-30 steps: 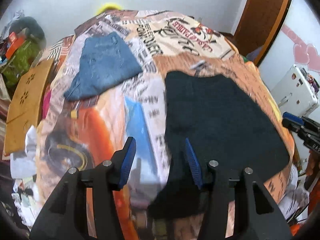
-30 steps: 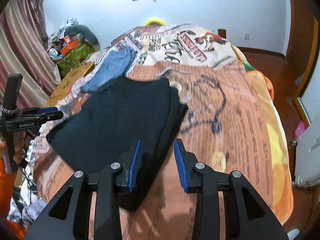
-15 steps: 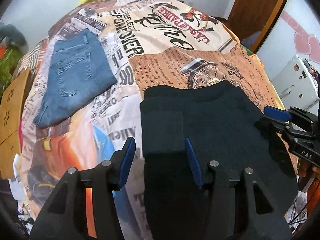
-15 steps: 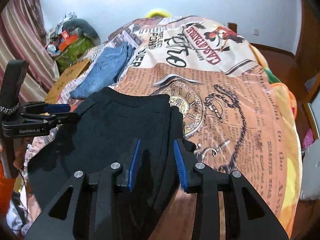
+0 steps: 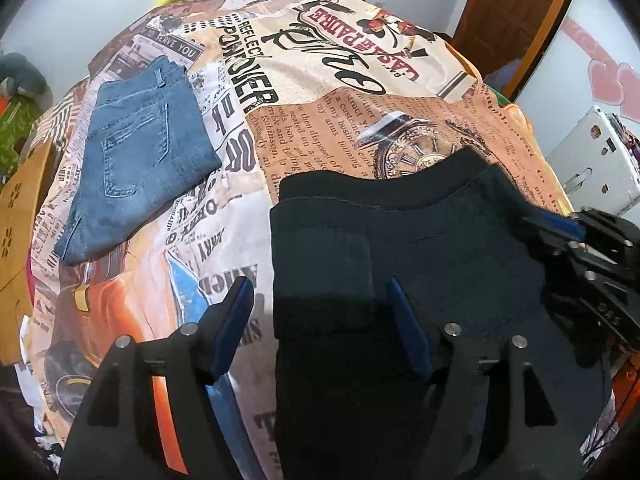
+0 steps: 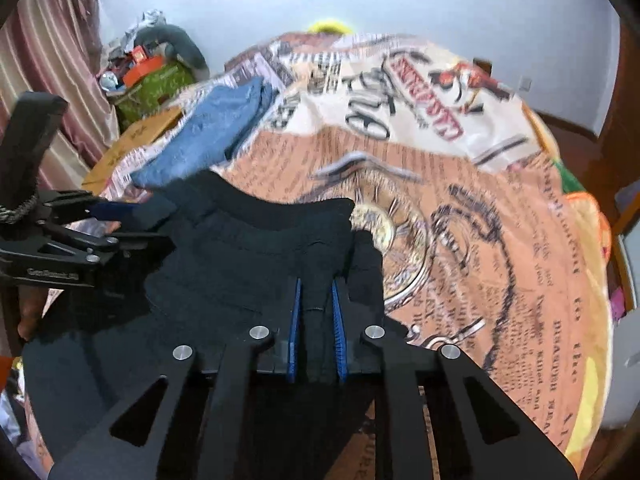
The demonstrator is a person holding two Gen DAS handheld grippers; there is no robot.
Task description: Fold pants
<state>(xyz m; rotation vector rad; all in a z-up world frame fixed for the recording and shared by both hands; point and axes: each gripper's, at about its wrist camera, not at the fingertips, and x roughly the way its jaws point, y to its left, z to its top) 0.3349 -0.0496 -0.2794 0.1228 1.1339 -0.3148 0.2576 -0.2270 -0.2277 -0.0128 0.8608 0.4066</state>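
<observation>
While on printed-quilt bed (image 5: 360,92):
Right tool (image 6: 316,304): just closed, pinching folded black fabric pants (image 6: 256,264)
Left tool (image 5: 320,316): just widened, unclamped, astride pants edge

Bed (image 5: 360,92) in newspaper-print cover, folded jeans (image 5: 140,152), black pants (image 5: 440,264)

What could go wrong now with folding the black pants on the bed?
1. The right tool pinches only a small ridge of the black pants, so the cloth may slip out when lifted.
2. The left tool has just been opening and grips nothing, so one side may drag and wrinkle.
</observation>
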